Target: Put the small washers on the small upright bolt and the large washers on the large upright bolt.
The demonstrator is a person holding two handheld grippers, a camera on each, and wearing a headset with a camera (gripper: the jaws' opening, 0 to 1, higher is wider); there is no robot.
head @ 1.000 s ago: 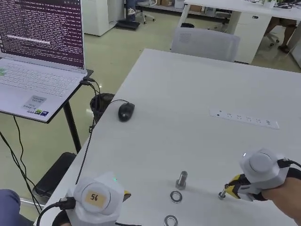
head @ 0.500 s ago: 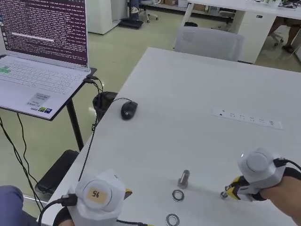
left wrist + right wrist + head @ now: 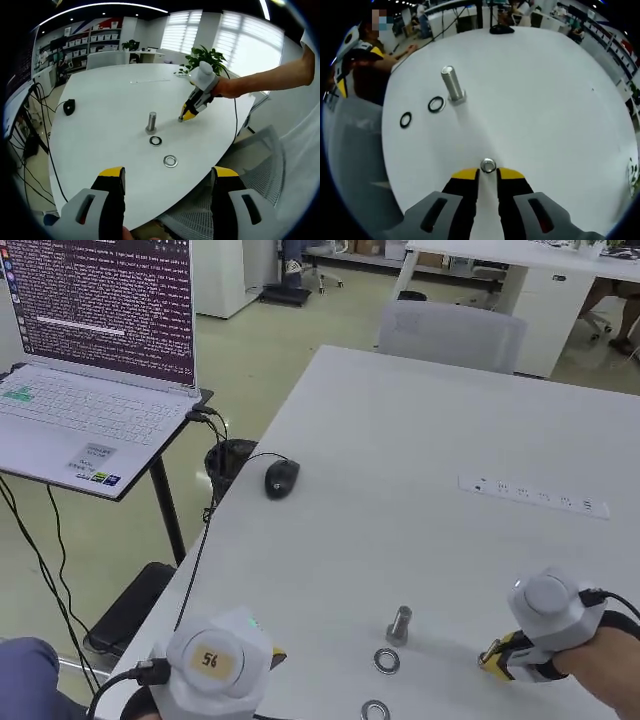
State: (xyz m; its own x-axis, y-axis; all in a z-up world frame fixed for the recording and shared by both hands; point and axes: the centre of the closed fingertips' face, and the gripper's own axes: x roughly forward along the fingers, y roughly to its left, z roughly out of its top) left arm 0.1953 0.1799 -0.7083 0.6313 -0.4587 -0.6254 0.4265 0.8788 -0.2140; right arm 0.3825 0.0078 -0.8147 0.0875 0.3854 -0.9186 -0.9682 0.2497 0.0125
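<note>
The large bolt (image 3: 400,625) stands upright on the white table (image 3: 400,460). Two large washers (image 3: 386,661) (image 3: 375,709) lie flat just in front of it. In the right gripper view, my right gripper (image 3: 488,172) has its jaws almost together on a small washer (image 3: 488,165), right over the top of the small bolt (image 3: 180,119). The large bolt (image 3: 452,85) stands beyond it to the left. My left gripper (image 3: 168,172) hangs open and empty at the table's near edge, short of the washers (image 3: 170,161).
A black mouse (image 3: 282,478) with its cable lies at the table's left side. A white power strip (image 3: 533,496) lies at the far right. A laptop (image 3: 80,390) on a stand sits left of the table, and a grey chair (image 3: 450,335) at its far end.
The head camera has shifted a little. My right gripper has stayed at the small bolt, and its tips now cover the bolt in the head view. The left gripper has hardly moved.
</note>
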